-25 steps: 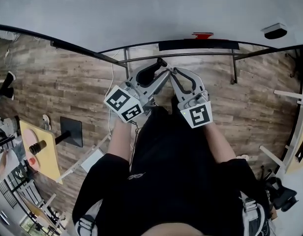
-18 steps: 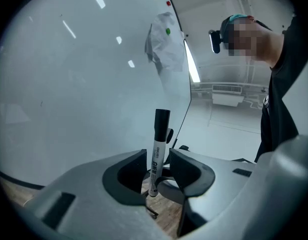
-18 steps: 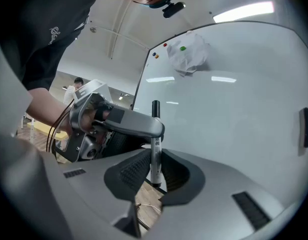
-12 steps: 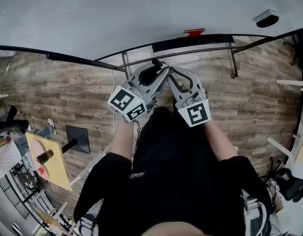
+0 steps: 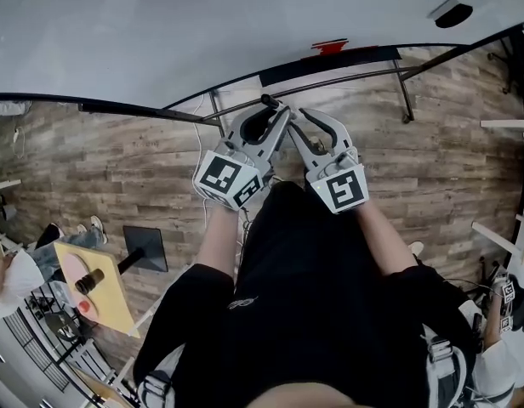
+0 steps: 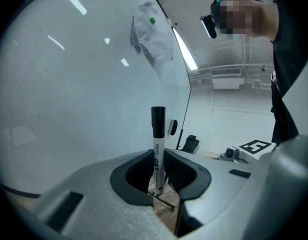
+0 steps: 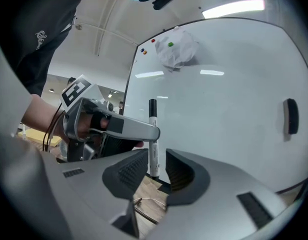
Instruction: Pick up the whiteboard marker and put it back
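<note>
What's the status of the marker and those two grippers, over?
Left gripper jaws have just been closing, now pressed on the whiteboard marker, upright. Right gripper open, marker between its jaws, untouched. Whiteboard just beyond.

marker [image 6: 158,149] label unreadable (too small)

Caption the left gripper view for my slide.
Left gripper, jaws just closing, grips an upright black-capped white whiteboard marker before a glossy white whiteboard.
</note>
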### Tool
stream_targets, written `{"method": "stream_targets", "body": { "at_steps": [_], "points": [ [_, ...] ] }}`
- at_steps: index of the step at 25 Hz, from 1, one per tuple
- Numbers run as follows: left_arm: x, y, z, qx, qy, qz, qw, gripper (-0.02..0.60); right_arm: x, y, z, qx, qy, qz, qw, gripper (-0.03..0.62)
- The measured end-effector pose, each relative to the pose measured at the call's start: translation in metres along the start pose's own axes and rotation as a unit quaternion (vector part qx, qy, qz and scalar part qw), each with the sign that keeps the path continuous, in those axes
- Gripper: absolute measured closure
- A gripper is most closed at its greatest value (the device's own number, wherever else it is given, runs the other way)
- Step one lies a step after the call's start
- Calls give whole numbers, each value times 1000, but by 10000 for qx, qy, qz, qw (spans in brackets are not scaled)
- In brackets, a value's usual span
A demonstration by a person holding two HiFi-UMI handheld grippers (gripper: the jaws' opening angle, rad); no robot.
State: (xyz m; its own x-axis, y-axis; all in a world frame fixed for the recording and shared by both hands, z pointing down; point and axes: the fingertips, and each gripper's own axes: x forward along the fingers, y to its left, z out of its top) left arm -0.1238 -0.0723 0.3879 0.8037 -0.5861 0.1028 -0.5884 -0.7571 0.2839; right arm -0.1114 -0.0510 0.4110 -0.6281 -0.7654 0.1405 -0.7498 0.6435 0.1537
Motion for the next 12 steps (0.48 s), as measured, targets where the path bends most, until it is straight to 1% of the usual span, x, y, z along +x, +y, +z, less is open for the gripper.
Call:
{"method": "stream_targets", "body": {
  "at_steps": [2, 4, 5, 6, 8, 10, 12],
  "points": [
    [0, 8, -5, 107, 130, 199, 9997, 518, -5, -4, -5, 138, 61, -151, 9998, 510],
    [1, 17, -14, 291, 339, 387, 9982, 518, -13, -11, -13, 403, 106, -380, 9984, 511],
    [2, 20, -18, 392, 445, 465, 9972, 518, -17, -15, -18, 555, 144, -486, 9972, 524],
    [3, 22, -22, 482, 542, 530, 9960, 518, -22, -20, -24, 702, 207, -576, 9956, 562],
    [10, 25, -28, 616, 737, 651, 9932, 518, -31, -31, -37, 952, 410, -711, 9921, 578],
    [22, 28, -31, 772, 947, 751, 9897, 518, -37, -43, -47, 1057, 551, -780, 9898, 585],
    [36, 31, -35, 963, 1175, 822, 9850, 518, -38, -56, -55, 1138, 589, -823, 9883, 588]
  ]
}}
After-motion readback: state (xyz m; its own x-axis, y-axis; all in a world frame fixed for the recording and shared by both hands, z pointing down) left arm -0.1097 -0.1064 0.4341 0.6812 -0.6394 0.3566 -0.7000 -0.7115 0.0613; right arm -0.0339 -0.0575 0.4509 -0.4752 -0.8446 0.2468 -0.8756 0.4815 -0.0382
